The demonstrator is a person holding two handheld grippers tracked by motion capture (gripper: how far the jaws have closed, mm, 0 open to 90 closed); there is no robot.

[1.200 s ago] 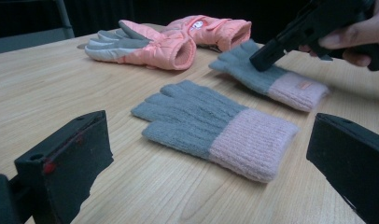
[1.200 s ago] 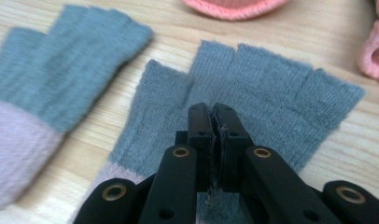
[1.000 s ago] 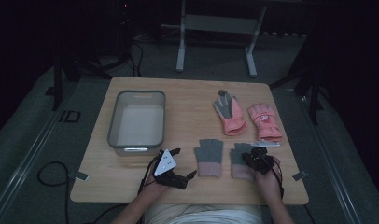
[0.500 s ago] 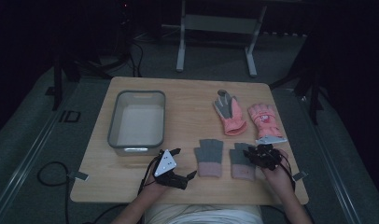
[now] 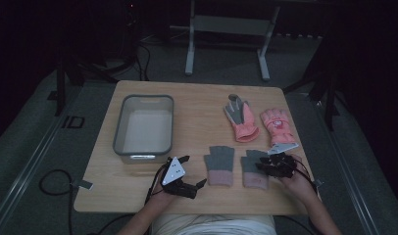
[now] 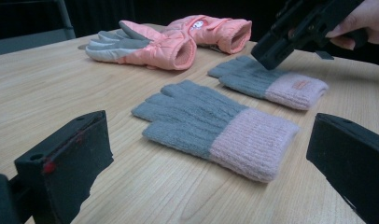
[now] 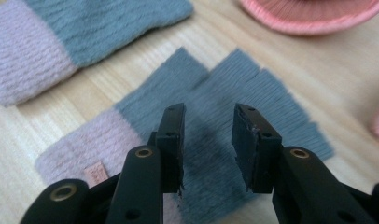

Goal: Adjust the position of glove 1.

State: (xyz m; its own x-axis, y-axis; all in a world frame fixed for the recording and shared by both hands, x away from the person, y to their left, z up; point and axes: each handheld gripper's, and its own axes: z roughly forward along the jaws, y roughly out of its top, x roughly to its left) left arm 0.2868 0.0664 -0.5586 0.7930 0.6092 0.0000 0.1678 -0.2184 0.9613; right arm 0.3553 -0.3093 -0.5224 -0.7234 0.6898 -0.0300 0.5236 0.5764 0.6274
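**High view: right jaws parted above the right knit glove, left jaws wide beside its partner**

High view puts the right gripper (image 5: 270, 164) over the grey-and-pink right knit glove (image 5: 255, 169), near the surface's (image 5: 197, 105) right edge and close to its near edge. In the right gripper view the jaws stand partly apart, having just been opening, with nothing clamped between them; the grey hand part of that glove (image 7: 234, 121) lies flat directly beneath the gap, its pink cuff toward the lower left of the jaws. Bare wood shows beyond the glove's finger ends, ahead and right of the jaws, before the rim of a pink padded glove (image 7: 313, 14) begins.

The left gripper (image 5: 180, 176) rests near the near edge, its jaws spread wide and holding nothing. In the left gripper view the left knit glove (image 6: 215, 128) lies flat ahead of and between those jaws, apart from both, with open wood on every side of it. Farther ahead lies the right knit glove with the right gripper just above it, and past that the two pink padded gloves (image 6: 173, 39) lie side by side.

To the left of the left jaws in the high view, the grey bin (image 5: 119, 134) stands close by; a broad strip of bare wood separates it from the gloves.
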